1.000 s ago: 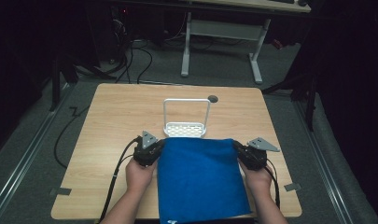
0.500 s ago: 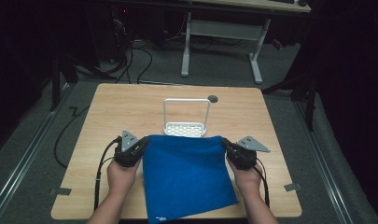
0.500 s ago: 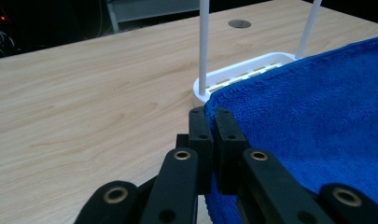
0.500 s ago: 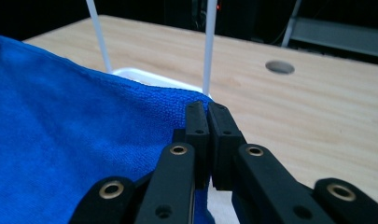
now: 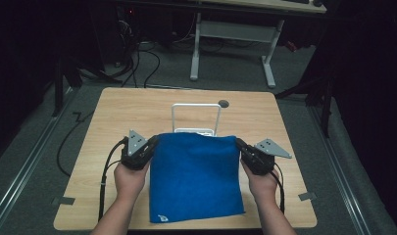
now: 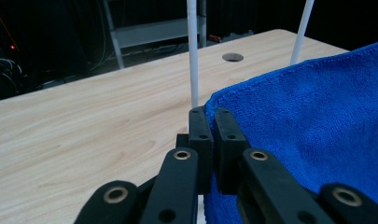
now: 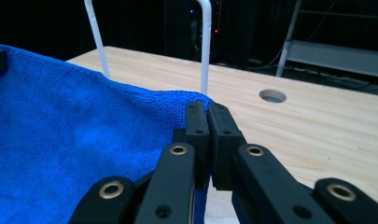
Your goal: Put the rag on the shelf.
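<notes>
A blue towel is stretched between my two grippers over the front of the wooden table. My left gripper is shut on the towel's far left corner. My right gripper is shut on its far right corner. The towel's near edge lies at the table's front, with a small white tag showing. Just behind the towel's far edge stands a white wire rack, its upright posts rising right beyond the pinched corners.
A round cable hole sits in the table behind the rack. Black cables trail from the left gripper off the table's left side. A white desk frame stands on the dark floor beyond.
Both grippers, still pinching the towel's far corners, have moved forward again after pulling back toward the person. The towel's far edge now reaches the rack's base.
</notes>
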`<state>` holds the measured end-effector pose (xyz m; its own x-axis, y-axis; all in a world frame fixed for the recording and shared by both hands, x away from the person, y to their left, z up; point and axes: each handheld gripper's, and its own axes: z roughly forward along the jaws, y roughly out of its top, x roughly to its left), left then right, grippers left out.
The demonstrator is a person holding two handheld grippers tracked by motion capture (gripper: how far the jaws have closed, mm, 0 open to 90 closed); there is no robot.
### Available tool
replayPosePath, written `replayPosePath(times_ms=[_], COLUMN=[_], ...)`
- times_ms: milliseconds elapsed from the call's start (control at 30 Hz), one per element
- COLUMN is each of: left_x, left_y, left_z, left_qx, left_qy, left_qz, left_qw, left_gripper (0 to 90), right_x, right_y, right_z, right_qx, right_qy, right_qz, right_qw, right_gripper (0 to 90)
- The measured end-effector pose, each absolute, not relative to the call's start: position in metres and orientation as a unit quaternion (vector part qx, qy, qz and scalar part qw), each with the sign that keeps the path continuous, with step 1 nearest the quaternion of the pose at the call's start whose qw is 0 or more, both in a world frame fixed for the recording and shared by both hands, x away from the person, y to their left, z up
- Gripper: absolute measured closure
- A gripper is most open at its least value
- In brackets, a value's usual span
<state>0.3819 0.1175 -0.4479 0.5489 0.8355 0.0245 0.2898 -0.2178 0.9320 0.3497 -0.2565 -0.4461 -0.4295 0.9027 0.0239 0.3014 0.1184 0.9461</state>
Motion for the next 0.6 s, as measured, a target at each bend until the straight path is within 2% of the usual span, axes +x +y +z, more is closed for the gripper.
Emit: replayPosePath(times_ms=[600], left_x=[0.386], left_y=[0.120], left_z=[-0.416], left_qx=[0.712], left_qy=[0.384], left_qz=[0.293], left_qw=[0.510], left_gripper=[87.7], right_x=[0.353], right_y=[-0.253], right_z=[-0.414], right_qx=[0.421], right_qy=[0.670], right_qz=[0.517], right_qw=[0.325], right_gripper=[88.2])
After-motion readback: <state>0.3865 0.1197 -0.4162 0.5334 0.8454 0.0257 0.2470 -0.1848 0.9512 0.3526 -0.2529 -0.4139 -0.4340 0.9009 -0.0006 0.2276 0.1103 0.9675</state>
